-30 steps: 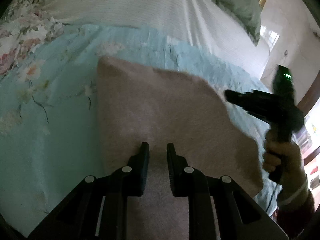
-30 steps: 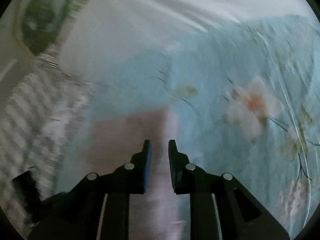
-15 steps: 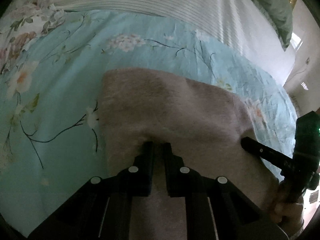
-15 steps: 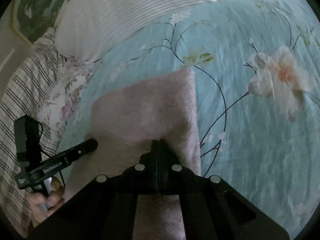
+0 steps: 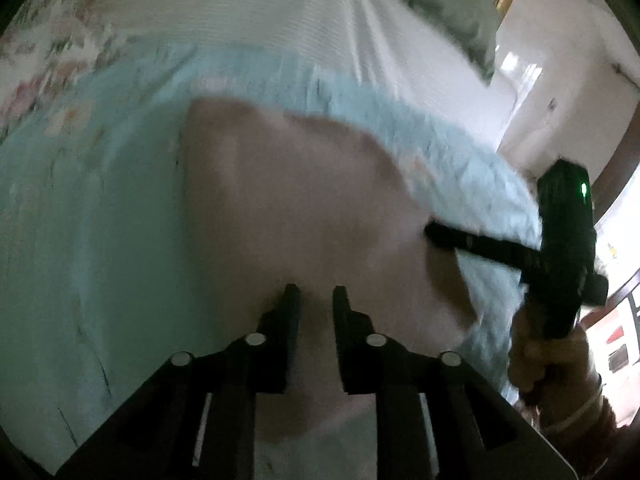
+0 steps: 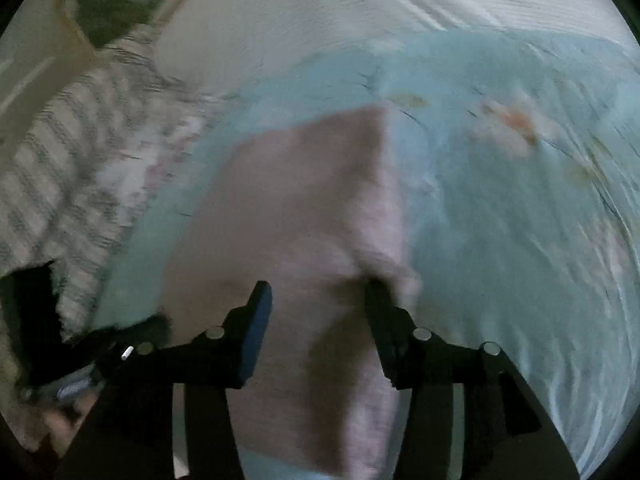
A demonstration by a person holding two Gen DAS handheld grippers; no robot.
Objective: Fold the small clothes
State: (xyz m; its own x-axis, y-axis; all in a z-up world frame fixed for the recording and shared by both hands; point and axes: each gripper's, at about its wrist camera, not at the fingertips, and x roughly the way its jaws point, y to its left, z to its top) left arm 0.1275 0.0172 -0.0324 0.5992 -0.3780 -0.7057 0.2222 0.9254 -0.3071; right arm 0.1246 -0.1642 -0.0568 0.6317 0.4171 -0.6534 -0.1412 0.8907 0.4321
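Observation:
A pale pink cloth (image 5: 304, 208) lies folded flat on a light blue flowered bedspread (image 5: 92, 248). It also shows in the right wrist view (image 6: 304, 208). My left gripper (image 5: 316, 300) is open, its jaws a small gap apart, just above the cloth's near edge. My right gripper (image 6: 318, 296) is open wide over the cloth's near right part, and its right finger (image 6: 380, 312) touches a raised fold. The right gripper also shows in the left wrist view (image 5: 436, 236) at the cloth's right edge. Both views are blurred by motion.
A white striped sheet (image 5: 280, 12) and a green pillow (image 5: 444, 4) lie beyond the bedspread. A plaid and flowered blanket (image 6: 80, 168) lies at the left in the right wrist view. A bright room wall (image 5: 560, 92) stands at the right.
Both grippers were shut on the cloth half a second ago and have opened and let it go. The right jaws opened wide. Both cameras have pulled back and up.

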